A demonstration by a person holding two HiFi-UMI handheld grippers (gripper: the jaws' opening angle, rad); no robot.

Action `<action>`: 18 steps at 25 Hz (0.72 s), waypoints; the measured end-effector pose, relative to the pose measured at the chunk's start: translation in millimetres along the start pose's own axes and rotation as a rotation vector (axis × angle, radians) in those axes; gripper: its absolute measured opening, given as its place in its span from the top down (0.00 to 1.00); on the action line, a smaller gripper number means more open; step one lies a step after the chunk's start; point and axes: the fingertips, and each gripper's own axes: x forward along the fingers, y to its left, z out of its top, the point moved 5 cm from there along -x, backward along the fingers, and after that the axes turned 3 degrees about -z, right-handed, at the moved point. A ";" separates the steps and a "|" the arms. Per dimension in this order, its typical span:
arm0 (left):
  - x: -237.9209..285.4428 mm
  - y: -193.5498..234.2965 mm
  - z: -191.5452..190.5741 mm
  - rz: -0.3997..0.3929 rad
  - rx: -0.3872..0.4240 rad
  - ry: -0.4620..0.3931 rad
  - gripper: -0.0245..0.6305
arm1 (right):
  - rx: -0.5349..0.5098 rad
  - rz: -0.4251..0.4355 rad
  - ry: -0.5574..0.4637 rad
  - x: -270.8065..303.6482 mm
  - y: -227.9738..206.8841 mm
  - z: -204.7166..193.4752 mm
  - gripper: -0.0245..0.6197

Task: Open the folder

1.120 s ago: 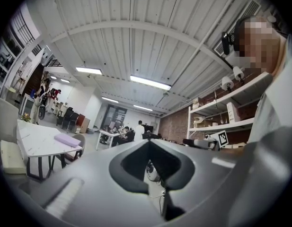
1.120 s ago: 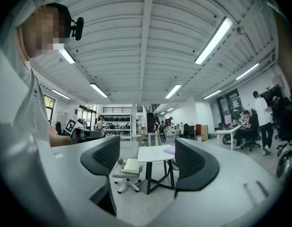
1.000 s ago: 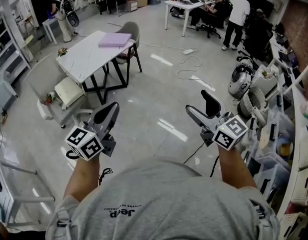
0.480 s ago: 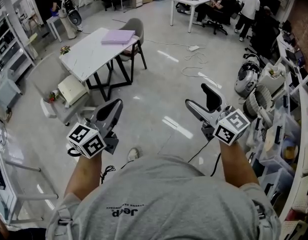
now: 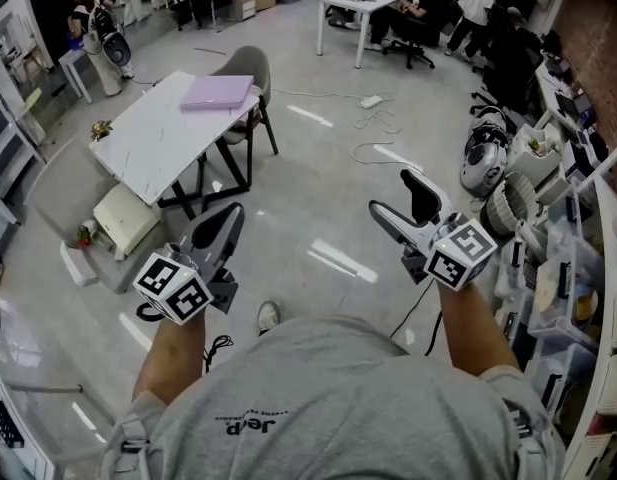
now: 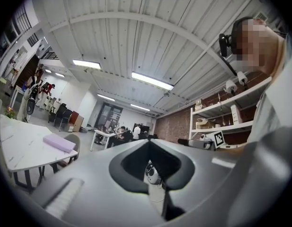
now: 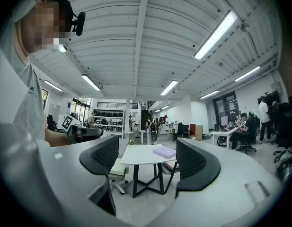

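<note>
I count one lilac folder [image 5: 218, 92], lying flat and closed at the far end of the one white table [image 5: 138, 138]. A single grey chair [image 5: 250, 65] stands just beside that end. My two grippers are both held over the grey floor [image 5: 318, 168], well apart from the table and folder. The left gripper [image 5: 216, 230] has its jaws pressed together with nothing between them. The right gripper [image 5: 400, 200] has its jaws spread wide and empty. In the right gripper view, table and folder show far off in the gap.
</note>
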 end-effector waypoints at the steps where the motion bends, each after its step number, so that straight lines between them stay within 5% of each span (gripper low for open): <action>1: 6.1 21.9 5.2 -0.008 -0.004 0.002 0.89 | 0.004 -0.012 0.001 21.0 -3.9 -1.0 0.41; 11: 41.8 225.8 62.2 -0.053 -0.008 0.020 0.89 | -0.001 -0.066 -0.012 220.8 -33.2 7.7 0.41; 18: 62.6 312.4 83.5 -0.064 -0.010 0.045 0.89 | 0.013 -0.073 -0.010 318.3 -53.5 10.4 0.41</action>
